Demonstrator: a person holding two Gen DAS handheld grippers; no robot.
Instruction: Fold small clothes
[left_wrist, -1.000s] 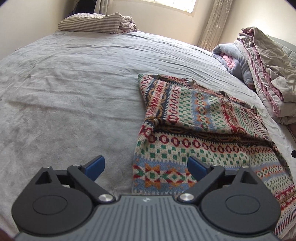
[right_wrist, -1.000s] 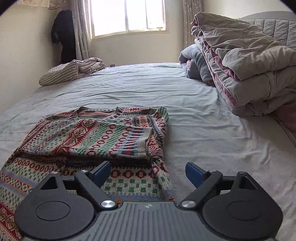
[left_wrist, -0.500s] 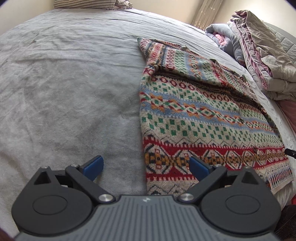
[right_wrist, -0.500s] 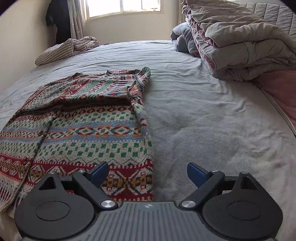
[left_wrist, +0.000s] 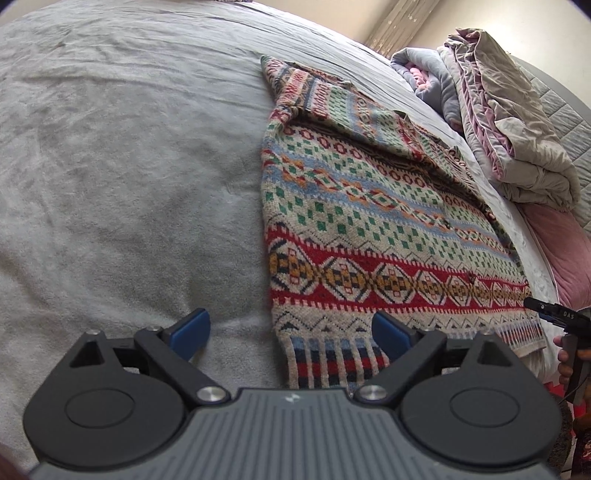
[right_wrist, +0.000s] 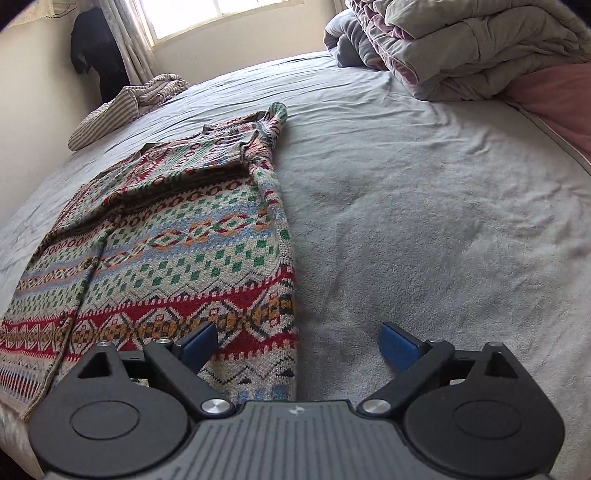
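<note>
**Both grippers over the sweater's hem corners**

Here the patterned sweater (left_wrist: 369, 206) lies flat on the grey bed (left_wrist: 110, 166), sleeves folded in over its chest, its ribbed hem nearest the fingers. In the left wrist view, the sweater's left edge runs straight away from the gap between the fingers, and wide bare sheet lies beyond the left finger. In the right wrist view, the sweater's right edge (right_wrist: 284, 236) runs away likewise, with open sheet beyond the right finger.

Past the sweater, a heap of folded quilts (right_wrist: 461, 48) sits at the bed's far right, and a striped bundle (right_wrist: 122, 110) lies at the far left near a curtained window (right_wrist: 221, 18).

The left gripper (left_wrist: 291, 328) has its blue fingers (left_wrist: 192, 330) spread wide, having just closed a little; the hem corner lies between them, gripped by neither. The right gripper (right_wrist: 299, 345) has its fingers (right_wrist: 399, 350) spread wide too, having just opened further; its left finger hangs over the hem, its right over bare sheet, holding nothing.
</note>
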